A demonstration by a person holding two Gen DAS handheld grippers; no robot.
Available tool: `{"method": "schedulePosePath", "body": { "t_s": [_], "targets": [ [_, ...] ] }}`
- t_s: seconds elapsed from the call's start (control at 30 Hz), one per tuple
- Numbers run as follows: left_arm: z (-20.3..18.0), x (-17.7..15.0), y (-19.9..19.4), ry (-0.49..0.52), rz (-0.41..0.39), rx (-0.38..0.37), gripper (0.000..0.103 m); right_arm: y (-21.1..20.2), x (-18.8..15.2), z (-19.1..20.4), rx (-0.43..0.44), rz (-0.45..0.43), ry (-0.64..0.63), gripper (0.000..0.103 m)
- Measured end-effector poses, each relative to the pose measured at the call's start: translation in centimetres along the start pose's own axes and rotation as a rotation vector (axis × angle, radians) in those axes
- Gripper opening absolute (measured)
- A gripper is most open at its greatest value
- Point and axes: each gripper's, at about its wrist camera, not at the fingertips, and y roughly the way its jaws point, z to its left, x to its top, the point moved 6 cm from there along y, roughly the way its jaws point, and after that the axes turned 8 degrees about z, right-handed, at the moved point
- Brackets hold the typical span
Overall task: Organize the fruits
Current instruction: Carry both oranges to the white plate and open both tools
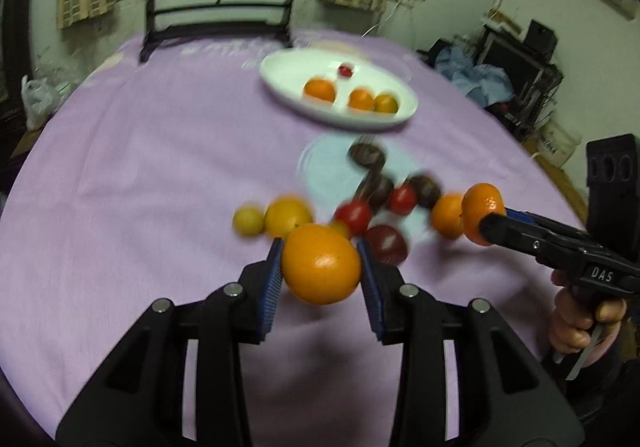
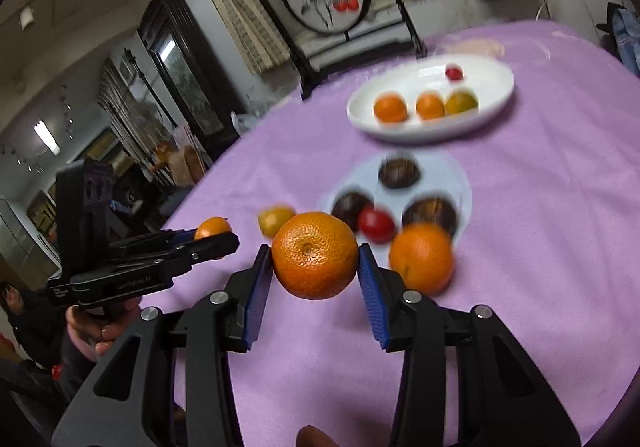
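Left wrist view: the left tool [image 1: 320, 267] is clamped on a smooth orange [image 1: 321, 264], its blue pads [image 1: 273, 275] pressing both flanks, the fruit lifted clear of the purple worktop [image 1: 140, 187]. Open cloth lies to the left and below; the worktop's curved edge shows far left. Just beyond the fruit sits a blurred cluster: a yellow fruit [image 1: 248, 221], a yellow-orange fruit [image 1: 287, 217], red tomatoes [image 1: 354, 216], dark purple fruits [image 1: 386, 249] and a light blue round mat [image 1: 324, 171]. Farther back, near the far edge, a white oval plate [image 1: 280, 77] holds three orange fruits and one small red one. At right, the right tool [image 1: 486, 225], in a hand [image 1: 580, 321], grips a second orange [image 1: 482, 209] above the cloth.

Right wrist view: the right tool [image 2: 316, 267] is clamped on a pebbled orange [image 2: 315, 255], stem dimple facing the camera, held above the worktop [image 2: 540, 207]. Bare cloth spreads right toward the curved edge. Just right of it lies a loose orange [image 2: 422, 259]; behind are dark fruits [image 2: 400, 171] on the mat [image 2: 460, 175], a tomato [image 2: 375, 225] and the plate [image 2: 492, 95]. At left, the left tool [image 2: 224, 243] carries its orange [image 2: 212, 228] near the worktop's left edge.
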Motion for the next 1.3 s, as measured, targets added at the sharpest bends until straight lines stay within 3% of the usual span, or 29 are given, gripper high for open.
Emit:
{"method": "schedulePosePath", "body": {
  "t_s": [0.13, 0.2, 0.33, 0.53, 0.9, 0.97, 1.03, 1.3],
  "targets": [
    [-0.9, 5.9, 0.3, 0.052, -0.059, 0.027, 0.037, -1.7, 6.2, -1.8, -0.096, -0.108, -0.016, 0.044],
    [-1.0, 9.2, 1.6, 0.049, -0.065, 0.020, 0.037, -1.0, 8.7, -3.2, -0.142, -0.122, -0.020, 0.044],
    [-0.7, 15.2, 6.0, 0.014, -0.037, -0.002, 0.037, 3.0, 13.0, -7.9, -0.225, -0.096, 0.018, 0.044],
    [1.1, 21.1, 13.3, -0.006, 0.034, 0.088, 0.037, 8.4, 15.6, -12.7, -0.268, -0.024, 0.057, 0.044],
    [4.1, 22.2, 20.2, -0.056, 0.155, 0.146, 0.037, 13.0, 15.6, -14.6, -0.309, 0.090, 0.044, 0.044],
    [4.3, 22.0, 20.6, -0.058, 0.162, 0.158, 0.038, 12.9, 15.6, -14.4, -0.319, 0.093, 0.039, 0.052],
    [4.2, 21.9, 20.0, -0.052, 0.139, 0.182, 0.067, 12.2, 15.7, -14.1, -0.330, 0.081, 0.039, 0.058],
    [2.7, 20.6, 13.1, -0.030, 0.021, 0.215, 0.086, 8.9, 15.0, -11.4, -0.304, 0.027, 0.034, 0.058]
  ]
}}
